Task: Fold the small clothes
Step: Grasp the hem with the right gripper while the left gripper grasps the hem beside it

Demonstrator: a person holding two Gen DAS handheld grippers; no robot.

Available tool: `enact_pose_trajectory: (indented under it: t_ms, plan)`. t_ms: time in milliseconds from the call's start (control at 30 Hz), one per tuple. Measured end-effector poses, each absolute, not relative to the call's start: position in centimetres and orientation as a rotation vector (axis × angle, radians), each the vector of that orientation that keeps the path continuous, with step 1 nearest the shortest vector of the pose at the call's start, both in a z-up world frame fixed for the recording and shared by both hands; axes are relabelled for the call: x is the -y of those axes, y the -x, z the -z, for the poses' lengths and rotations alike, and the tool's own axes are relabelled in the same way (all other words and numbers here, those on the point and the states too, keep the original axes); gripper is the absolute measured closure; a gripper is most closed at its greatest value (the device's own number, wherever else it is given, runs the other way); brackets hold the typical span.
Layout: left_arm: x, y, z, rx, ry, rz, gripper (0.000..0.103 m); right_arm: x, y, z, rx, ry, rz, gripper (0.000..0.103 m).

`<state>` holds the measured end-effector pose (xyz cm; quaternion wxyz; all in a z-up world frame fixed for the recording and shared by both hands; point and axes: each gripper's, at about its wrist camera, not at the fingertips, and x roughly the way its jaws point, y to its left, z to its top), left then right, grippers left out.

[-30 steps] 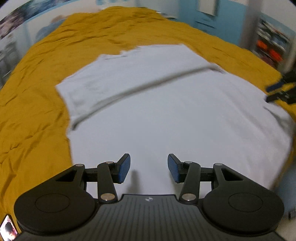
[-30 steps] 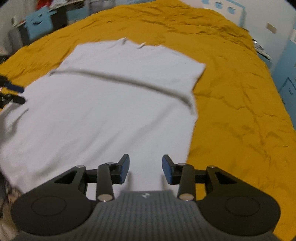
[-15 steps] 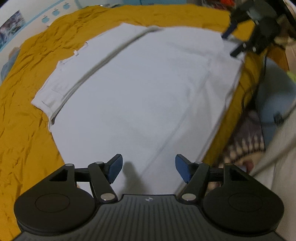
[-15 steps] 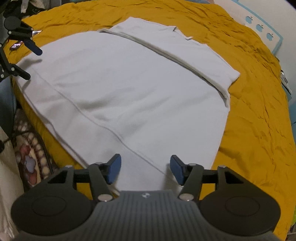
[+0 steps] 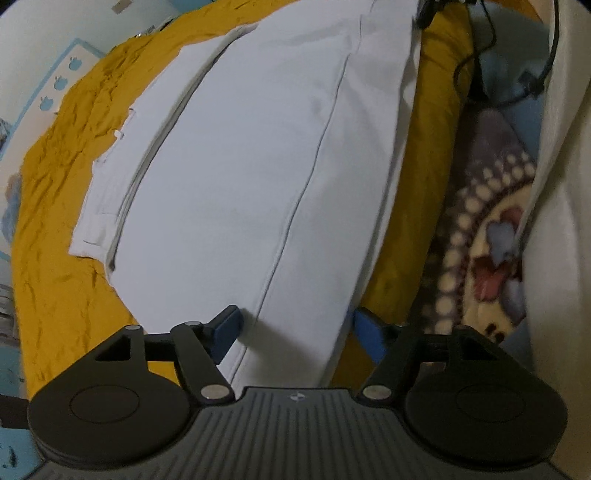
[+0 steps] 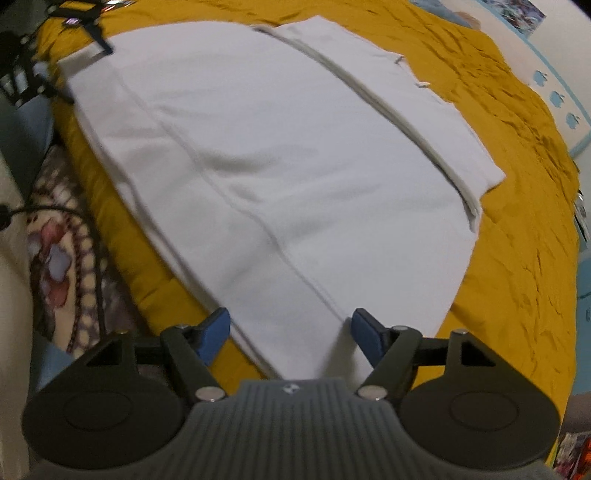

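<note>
A white garment (image 5: 236, 155) lies spread flat on a mustard-yellow bedspread (image 5: 59, 206), its far part folded over. It also shows in the right wrist view (image 6: 280, 147). My left gripper (image 5: 297, 328) is open, its jaws straddling one near hem corner at the bed's edge. My right gripper (image 6: 290, 326) is open, its jaws straddling the other hem corner. Neither grips the cloth. The left gripper's far tips show in the right wrist view (image 6: 92, 29).
The bed edge drops off beside the hem; below it lies a patterned rug (image 5: 480, 236) with a black cable (image 5: 480, 44). A white surface (image 5: 561, 184) rises at the right. The bedspread (image 6: 517, 206) stretches wide beyond the garment.
Both grippers have swung round to the hem corners at the bed's edge and dropped low. Their jaws have opened wider and now straddle the corners.
</note>
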<state>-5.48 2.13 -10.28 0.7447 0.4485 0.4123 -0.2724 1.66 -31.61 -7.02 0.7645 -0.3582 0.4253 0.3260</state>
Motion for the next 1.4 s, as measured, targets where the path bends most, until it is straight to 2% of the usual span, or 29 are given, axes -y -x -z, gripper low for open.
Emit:
enact_pose_trajectory:
  t_ms: [367,467,567,800,900,967,1033,1100,1200,1267,1367,1400]
  plan:
    - [-1.7,7.1,13.4,-0.848,-1.132,0.569,0.008,31.8,-0.6,9.2,-0.921,0.913,-0.739,0.032]
    - [-1.5,7.0,14.2,-0.839,-1.138,0.550,0.009,31.8,-1.0,9.9,-0.913,0.906,-0.740,0.032]
    - [-1.3,7.1,14.1,-0.828,-1.136,0.529,0.019,31.6,-0.9,10.7,-0.897,0.917,-0.730,0.032]
    - [-1.9,6.7,10.9,-0.853,-0.983,0.485,0.050,33.1,-0.6,8.8,-0.851,0.850,-0.685,0.071]
    - [-2.4,6.0,9.6,-0.870,-0.881,0.458,0.070,33.4,-0.4,8.3,-0.838,0.833,-0.675,0.070]
    - [-2.7,5.5,8.7,-0.879,-0.810,0.438,0.090,33.4,-0.2,8.4,-0.830,0.834,-0.674,0.065]
    - [-2.9,5.1,7.7,-0.866,-0.763,0.415,0.096,33.1,0.2,8.8,-0.827,0.843,-0.681,0.053]
    - [-2.9,4.8,6.8,-0.835,-0.745,0.388,0.096,32.7,0.6,9.2,-0.826,0.852,-0.690,0.046]
    - [-3.1,4.1,5.1,-0.805,-0.688,0.358,0.097,32.3,0.8,9.4,-0.818,0.877,-0.679,0.045]
    - [-3.4,3.5,4.3,-0.792,-0.668,0.346,0.097,32.4,0.6,9.3,-0.816,0.875,-0.650,0.051]
    - [-3.4,2.8,3.3,-0.776,-0.644,0.329,0.097,33.1,0.0,8.5,-0.816,0.849,-0.609,0.068]
    - [-3.4,2.5,3.0,-0.771,-0.639,0.321,0.097,33.3,-0.1,8.3,-0.813,0.849,-0.593,0.082]
